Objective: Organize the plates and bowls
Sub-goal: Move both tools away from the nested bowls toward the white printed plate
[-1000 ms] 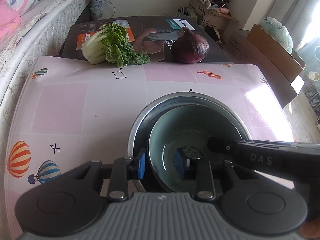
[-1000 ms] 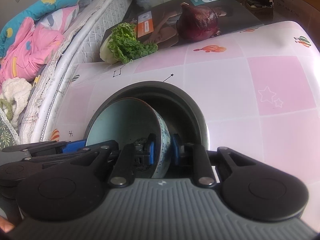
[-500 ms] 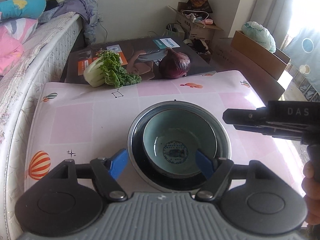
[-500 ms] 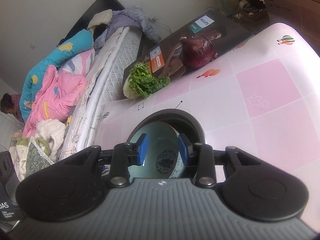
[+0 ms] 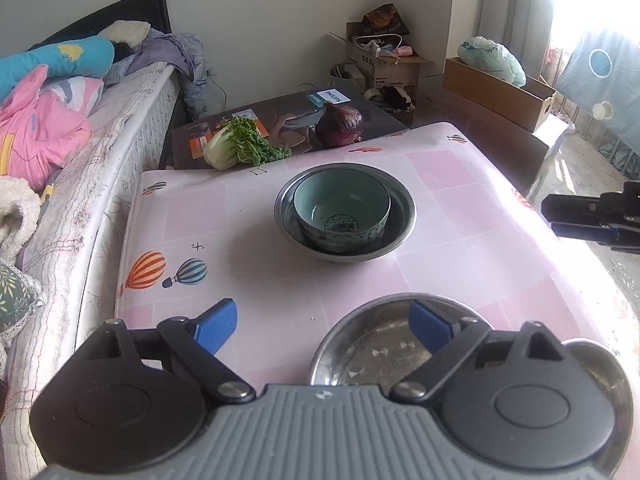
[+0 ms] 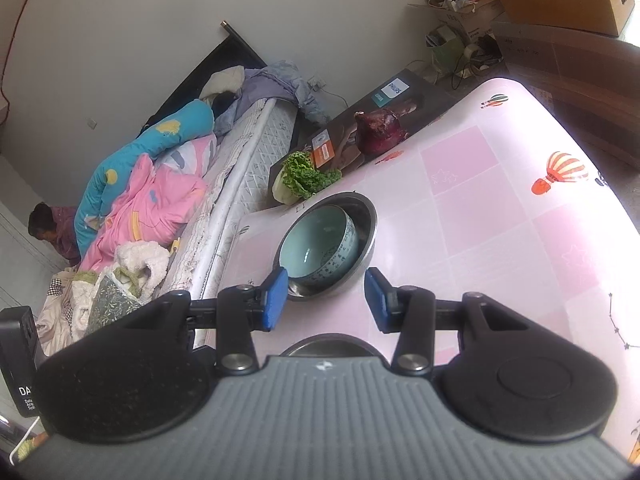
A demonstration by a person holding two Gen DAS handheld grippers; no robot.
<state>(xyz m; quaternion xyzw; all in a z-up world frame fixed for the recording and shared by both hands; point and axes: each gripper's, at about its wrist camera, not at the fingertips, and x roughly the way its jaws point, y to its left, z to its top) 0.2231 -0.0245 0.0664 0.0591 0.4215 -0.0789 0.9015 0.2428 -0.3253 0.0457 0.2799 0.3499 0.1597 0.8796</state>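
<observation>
Bright daylight from window [image 5: 560, 20] at right, blown out to white. Glare washing over right edge of pink tablecloth [image 5: 592, 280]. Soft shadow left of steel bowl [image 5: 400, 216]. Strong fisheye bending at edges. Focus sharp, no motion blur.

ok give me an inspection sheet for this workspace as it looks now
surface: table with a pink balloon-print cloth.
job's things: pale green bowl nested upright in a steel bowl mid-table; a second steel bowl sits near the front edge.
clutter: leafy greens and a red onion at the far edge.
grippers: left gripper and right gripper both have open jaws that have just been opening; nothing is held.
cables: a cord by the wall.
surroundings: bed with bedding, cardboard boxes.
</observation>
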